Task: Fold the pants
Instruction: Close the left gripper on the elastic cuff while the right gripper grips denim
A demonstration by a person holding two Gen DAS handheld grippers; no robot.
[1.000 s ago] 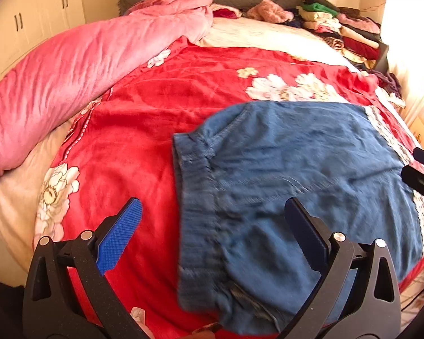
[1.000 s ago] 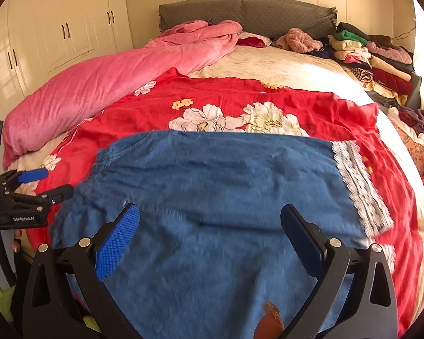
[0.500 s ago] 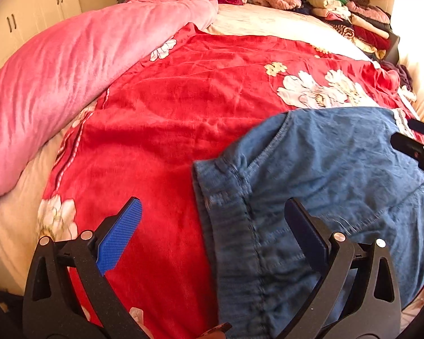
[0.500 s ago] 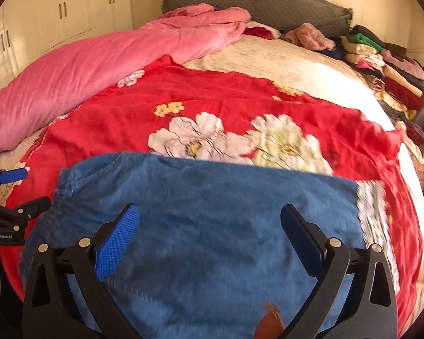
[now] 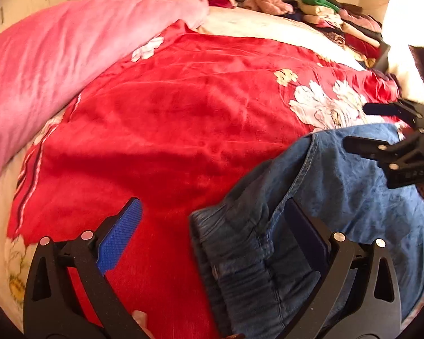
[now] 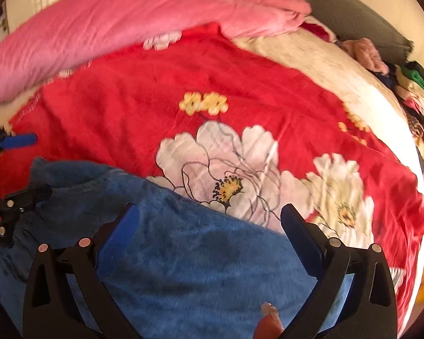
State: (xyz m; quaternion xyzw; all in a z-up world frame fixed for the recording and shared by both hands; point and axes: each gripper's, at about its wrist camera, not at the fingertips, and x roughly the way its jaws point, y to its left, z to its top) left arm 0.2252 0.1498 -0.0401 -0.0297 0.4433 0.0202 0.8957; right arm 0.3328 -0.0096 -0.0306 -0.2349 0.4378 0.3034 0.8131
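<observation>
Under my left gripper (image 5: 212, 237), spread wide and gripping nothing, I am seeing the gathered elastic waistband of the soft blue denim pants (image 5: 339, 186) lying nearest, legs running rightward beneath my equally spread, empty right gripper (image 6: 209, 234), across the plush red flowered blanket (image 5: 183, 113) beyond.

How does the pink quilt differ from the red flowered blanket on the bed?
The pink quilt is plain and bunched into a long roll along one side; the red flowered blanket carries white blossoms and lies spread flat. The blue pants rest on the red blanket, not on the pink quilt. Both look soft and plush.
</observation>
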